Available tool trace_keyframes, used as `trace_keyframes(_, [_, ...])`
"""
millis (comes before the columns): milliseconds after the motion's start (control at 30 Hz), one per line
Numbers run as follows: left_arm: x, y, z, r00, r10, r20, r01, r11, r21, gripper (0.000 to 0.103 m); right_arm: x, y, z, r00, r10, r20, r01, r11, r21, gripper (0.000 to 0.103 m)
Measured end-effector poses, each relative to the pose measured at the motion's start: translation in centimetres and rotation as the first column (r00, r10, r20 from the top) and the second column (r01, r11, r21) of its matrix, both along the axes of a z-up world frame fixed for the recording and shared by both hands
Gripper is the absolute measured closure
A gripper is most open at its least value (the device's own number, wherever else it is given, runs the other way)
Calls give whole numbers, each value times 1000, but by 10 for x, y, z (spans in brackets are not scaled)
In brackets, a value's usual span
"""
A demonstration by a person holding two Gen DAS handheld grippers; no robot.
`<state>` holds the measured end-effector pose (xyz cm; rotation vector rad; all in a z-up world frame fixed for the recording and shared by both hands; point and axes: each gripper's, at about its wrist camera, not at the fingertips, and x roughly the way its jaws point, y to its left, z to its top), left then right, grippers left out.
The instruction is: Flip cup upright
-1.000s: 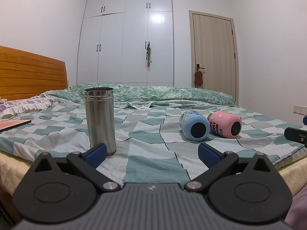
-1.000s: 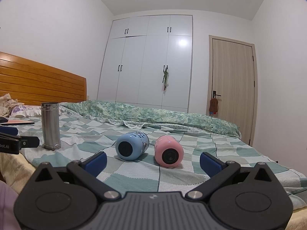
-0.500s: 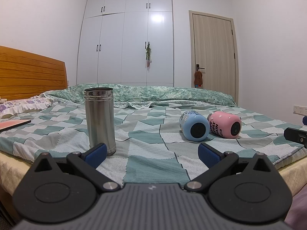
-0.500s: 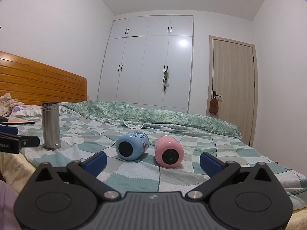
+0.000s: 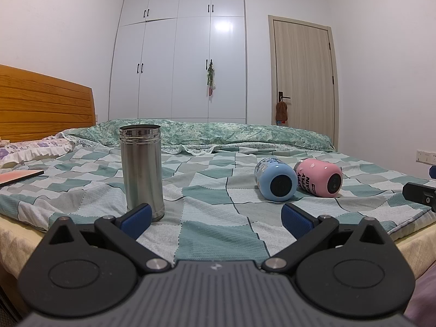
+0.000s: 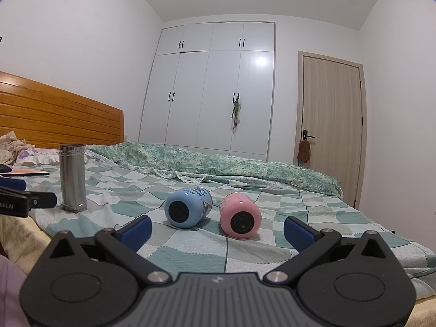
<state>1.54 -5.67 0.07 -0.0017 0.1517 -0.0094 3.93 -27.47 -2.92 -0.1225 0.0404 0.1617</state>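
Note:
A blue cup (image 5: 275, 181) and a pink cup (image 5: 320, 181) lie on their sides, side by side on the checkered bedspread, bottoms toward me. A steel cup (image 5: 141, 169) stands upright to their left. In the right wrist view the blue cup (image 6: 188, 207) and pink cup (image 6: 239, 216) lie just ahead, the steel cup (image 6: 73, 174) at far left. My left gripper (image 5: 215, 216) is open and empty, near the bed's front edge, its left finger close by the steel cup. My right gripper (image 6: 218, 229) is open and empty, short of the two lying cups.
A wooden headboard (image 5: 46, 103) and pillows are at the left, a rolled green quilt (image 5: 218, 133) along the far side. A pink book (image 5: 19, 177) lies at the left. White wardrobe and door stand behind. The left gripper's tip shows in the right wrist view (image 6: 27, 200).

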Motion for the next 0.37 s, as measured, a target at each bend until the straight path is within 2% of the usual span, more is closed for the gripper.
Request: trace_keyframes(367, [-1, 0, 1, 1000, -2, -1, 2, 1000, -1, 0, 0, 0, 0, 1000, 0, 0, 0, 1000, -1, 0])
